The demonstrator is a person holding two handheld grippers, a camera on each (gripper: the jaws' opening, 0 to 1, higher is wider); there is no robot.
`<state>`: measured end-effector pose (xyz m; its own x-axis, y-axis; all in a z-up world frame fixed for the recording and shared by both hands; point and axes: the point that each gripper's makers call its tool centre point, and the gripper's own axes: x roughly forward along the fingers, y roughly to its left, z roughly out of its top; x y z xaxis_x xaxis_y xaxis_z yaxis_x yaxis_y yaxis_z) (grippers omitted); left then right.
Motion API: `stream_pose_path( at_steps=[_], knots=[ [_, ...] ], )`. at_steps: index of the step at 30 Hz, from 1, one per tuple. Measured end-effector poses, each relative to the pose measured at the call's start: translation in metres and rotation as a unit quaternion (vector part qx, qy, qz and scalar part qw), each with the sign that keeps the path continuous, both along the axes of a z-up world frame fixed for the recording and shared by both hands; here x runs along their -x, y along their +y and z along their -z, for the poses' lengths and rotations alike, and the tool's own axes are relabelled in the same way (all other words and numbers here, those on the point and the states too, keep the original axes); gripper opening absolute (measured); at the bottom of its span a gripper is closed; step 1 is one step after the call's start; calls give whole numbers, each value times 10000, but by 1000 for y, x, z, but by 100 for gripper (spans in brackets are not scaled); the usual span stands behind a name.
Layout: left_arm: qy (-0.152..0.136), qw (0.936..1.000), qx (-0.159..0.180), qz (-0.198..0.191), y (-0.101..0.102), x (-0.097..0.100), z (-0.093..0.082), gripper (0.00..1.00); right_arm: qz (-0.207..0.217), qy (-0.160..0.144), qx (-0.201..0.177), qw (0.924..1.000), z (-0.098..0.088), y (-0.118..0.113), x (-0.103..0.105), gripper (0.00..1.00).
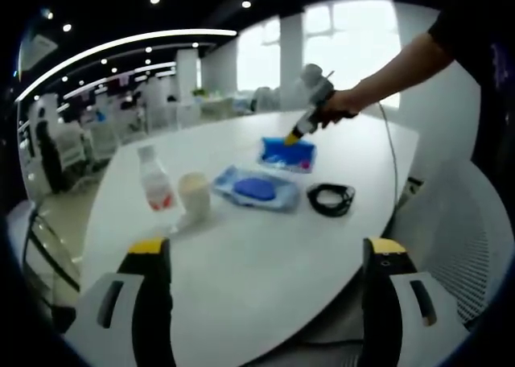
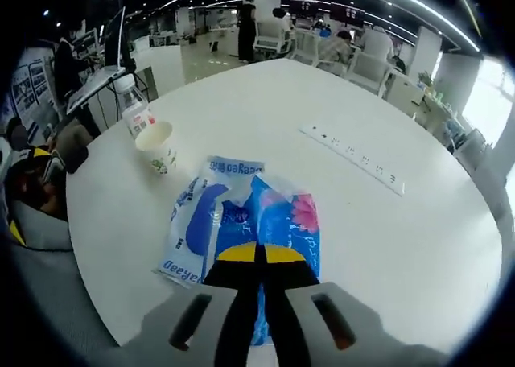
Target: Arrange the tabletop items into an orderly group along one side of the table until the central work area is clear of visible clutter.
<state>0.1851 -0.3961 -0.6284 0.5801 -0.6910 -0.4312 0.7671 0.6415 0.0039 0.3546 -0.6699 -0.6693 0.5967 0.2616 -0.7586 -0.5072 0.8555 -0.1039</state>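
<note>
Risk, thin grip: the blue tissue pack (image 2: 278, 230) is pinched only at its near edge by the right gripper (image 2: 259, 258); if lifted or dragged fast, the soft wrapper could be pulled out of the jaws, or crumpled.
Risk, overlap: in the right gripper view the blue tissue pack seems to lie partly over the wet-wipes pack (image 2: 201, 218); a drag could carry the wipes along and leave both askew.
Risk, knock-over: the paper cup (image 2: 158, 147) and the small bottle (image 2: 135, 109) stand in the upper left of that frame; a sweep toward them could tip either. Whether they hold liquid cannot be told.
Risk, cable: the coiled black cable (image 1: 331, 198) lies just right of the wipes in the left gripper view and could be snagged by a passing pack.
Right jaws: clenched, yellow tips together on the near edge of the blue tissue pack, at lower centre of the right gripper view.
Left jaws: released and wide apart at the bottom of the left gripper view, the left gripper (image 1: 265, 250) empty above the near table edge.
Pack versus left jaws: well apart, in the upper middle of that frame.
Table (image 2: 386, 246): white and round; 5 loose items are seen, all toward 1 half; a power strip (image 2: 354, 158) sits at centre right.
</note>
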Motion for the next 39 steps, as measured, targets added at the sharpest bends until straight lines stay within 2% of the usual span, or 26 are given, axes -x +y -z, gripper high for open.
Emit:
stream_pose_path(
  at_steps=[10,18,26,33,34,36,39],
  knots=[
    [22,10000,-15,1,0,0,1,96,-630,2,282,9976,0,-6,9,0],
    [43,10000,-23,11,0,0,2,96,-1213,-92,689,9902,-5,-20,12,0],
    [72,10000,-56,23,1,1,4,95,-1463,-137,965,9844,-7,-35,11,0],
    [115,9999,-100,25,1,1,6,95,-1970,-175,1401,9702,-2,-44,14,0],
    [117,9999,-106,24,1,1,6,95,-1977,-177,1408,9699,-1,-45,14,0],
    [130,9998,-118,21,2,1,7,95,-2141,-211,1542,9643,1,-48,13,0],
    [154,9998,-145,10,3,1,8,95,-2522,-234,1717,9520,6,-50,16,0]
  ],
)
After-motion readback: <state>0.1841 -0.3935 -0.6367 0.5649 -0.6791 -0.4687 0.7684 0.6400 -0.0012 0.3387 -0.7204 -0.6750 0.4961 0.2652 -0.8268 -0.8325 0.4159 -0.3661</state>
